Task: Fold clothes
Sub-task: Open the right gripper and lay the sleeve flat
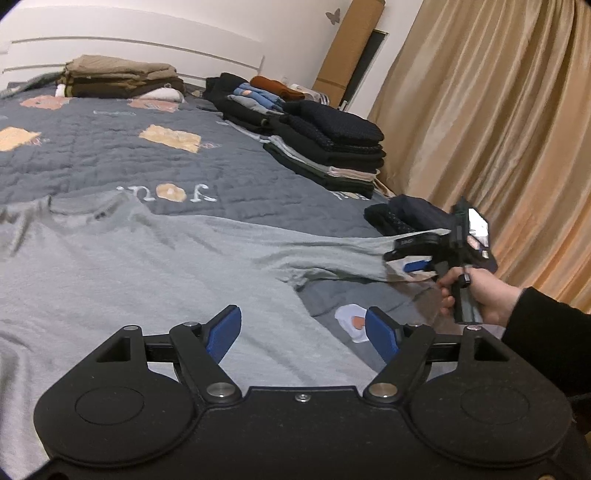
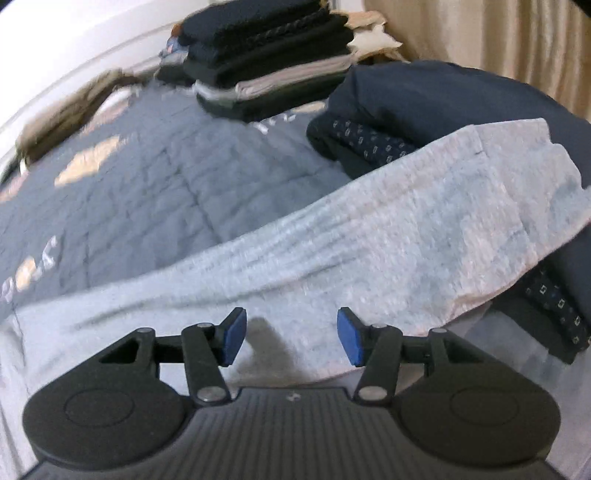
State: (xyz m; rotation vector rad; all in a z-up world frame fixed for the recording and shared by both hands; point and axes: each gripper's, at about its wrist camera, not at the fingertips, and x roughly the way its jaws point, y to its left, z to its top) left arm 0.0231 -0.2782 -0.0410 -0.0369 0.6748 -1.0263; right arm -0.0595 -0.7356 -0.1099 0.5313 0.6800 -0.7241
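Several folded clothes stacks (image 1: 332, 147) sit beyond the unfolded grey cotton shirt (image 1: 129, 266) on the bed, left gripper (image 1: 303, 332) and right gripper (image 2: 291, 332) both released.

Bedroom interior. Bed (image 1: 110, 155) covered by grey quilted bedspread (image 1: 229, 173) with orange and pink patches; white headboard (image 1: 129, 44) against white wall (image 1: 288, 33). Golden-tan curtain (image 1: 498, 110) hanging at right. Cardboard panel (image 1: 351, 48) leaning upright in corner, beside butterfly wall decal (image 1: 333, 16).

the left gripper (image 1: 304, 332) is hovering with jaws apart; the right gripper (image 2: 291, 336), gripped by a hand (image 1: 480, 295), is gaping too.
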